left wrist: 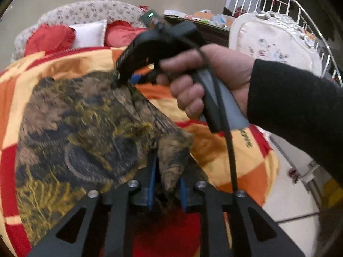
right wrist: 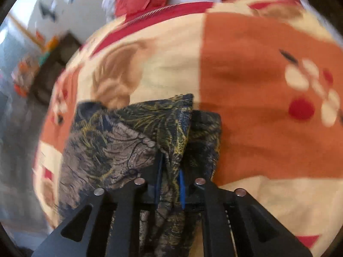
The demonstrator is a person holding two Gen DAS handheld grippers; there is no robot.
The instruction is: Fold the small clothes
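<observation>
Two hand-held grippers are shown gripping one small garment (left wrist: 85,128), a patterned cloth in brown, black and yellow, which is spread over a quilt (left wrist: 246,167) checked in red, orange and cream on a bed. In the left wrist view, the left hand-held gripper (left wrist: 167,184) is seen at the lower edge, its jaws narrowly parted, with a bunched fold of the garment pinched between the blue pads (left wrist: 152,180). In the same view, the right hand-held gripper (left wrist: 122,75) is held by a hand (left wrist: 205,81) in a dark sleeve (left wrist: 295,111); its tips are set on the far edge of the garment, where the cloth is drawn up into a ridge running between the two grippers. A black cable (left wrist: 229,141) is seen hanging from the right tool across the quilt. In the right wrist view, the right hand-held gripper (right wrist: 170,180) is shown with its jaws narrowly parted and a gathered fold of the garment (right wrist: 120,141) clamped between its blue pads (right wrist: 181,184); the rest of the cloth is spread to the left of the jaws and lies on the quilt (right wrist: 268,107). This view is blurred, so finer detail of the cloth cannot be told. Red cushions (left wrist: 51,38) and a white cushion (left wrist: 90,34) are seen at the head of the bed, and a white ornate chair (left wrist: 272,42) and a metal rail (left wrist: 285,4) stand beside it.
</observation>
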